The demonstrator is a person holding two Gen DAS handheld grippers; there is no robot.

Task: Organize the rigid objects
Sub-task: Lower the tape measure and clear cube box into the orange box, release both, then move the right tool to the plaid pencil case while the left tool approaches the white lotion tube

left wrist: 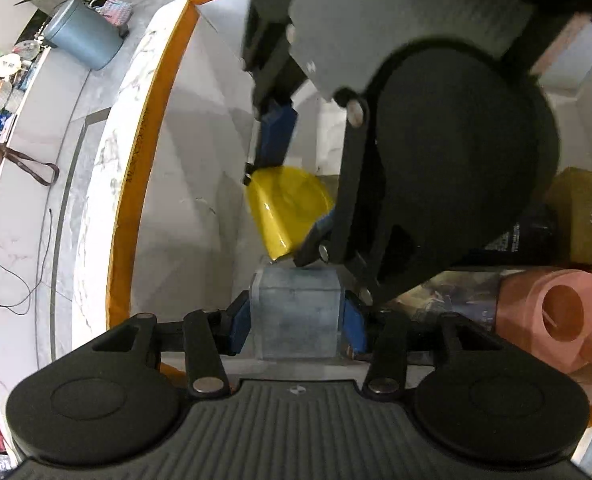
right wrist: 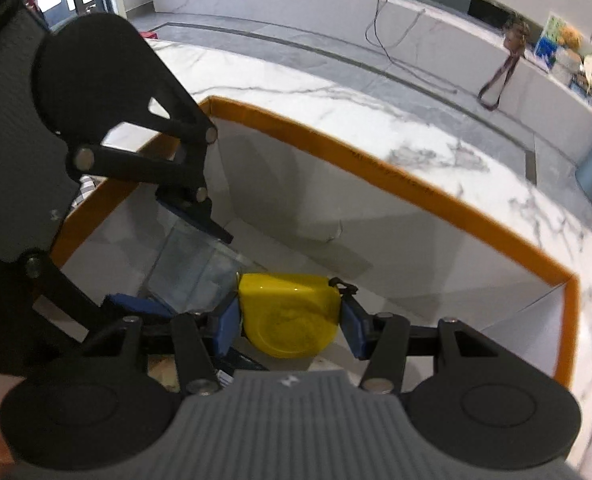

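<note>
Both loads are over the orange-rimmed bin (right wrist: 395,176) now, left gripper (left wrist: 297,322) clamped on the clear box (left wrist: 296,312), right gripper (right wrist: 290,322) pinching the yellow tape (right wrist: 290,314) (pink piece (left wrist: 555,312) already inside), so both drops remain.

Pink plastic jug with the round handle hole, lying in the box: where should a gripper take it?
Probably the handle loop on the pink plastic jug: its round hole faces up and open, so come from above, one finger through the hole and one outside. The body looks too broad for the jaws.
</note>
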